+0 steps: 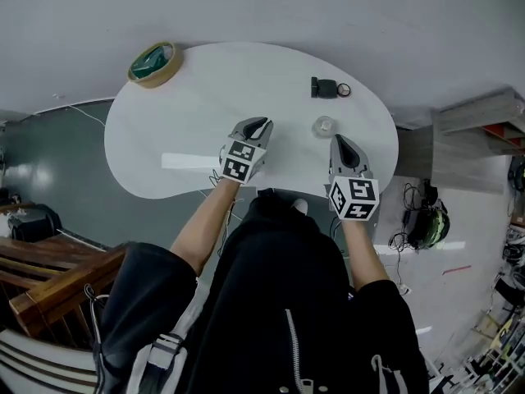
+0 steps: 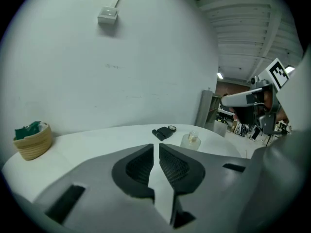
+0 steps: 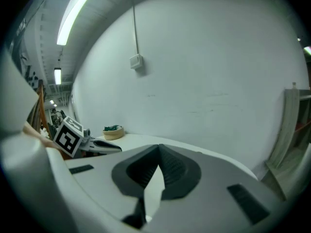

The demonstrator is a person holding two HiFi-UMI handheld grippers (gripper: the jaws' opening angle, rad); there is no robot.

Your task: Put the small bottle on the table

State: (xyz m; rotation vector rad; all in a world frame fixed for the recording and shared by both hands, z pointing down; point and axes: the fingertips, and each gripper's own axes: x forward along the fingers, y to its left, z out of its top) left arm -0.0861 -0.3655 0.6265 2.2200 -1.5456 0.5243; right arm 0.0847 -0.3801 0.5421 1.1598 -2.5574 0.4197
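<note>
The small clear bottle (image 1: 324, 126) stands upright on the white table (image 1: 189, 121), near its right side. In the left gripper view the small bottle (image 2: 190, 140) is ahead and to the right of the jaws, apart from them. My left gripper (image 1: 261, 123) hovers over the table's front middle, left of the bottle. Its jaws (image 2: 156, 147) are drawn almost together, with only a thin slit and nothing in it. My right gripper (image 1: 340, 140) hangs just right of and nearer than the bottle. Its jaws (image 3: 158, 148) are shut and empty.
A woven basket (image 1: 152, 63) with green contents sits at the table's far left edge. A black case (image 1: 323, 88) and a small ring (image 1: 344, 90) lie behind the bottle. Beyond the table stands a white wall. Wooden furniture (image 1: 49, 269) is at lower left; shelving and cables (image 1: 426, 212) are at right.
</note>
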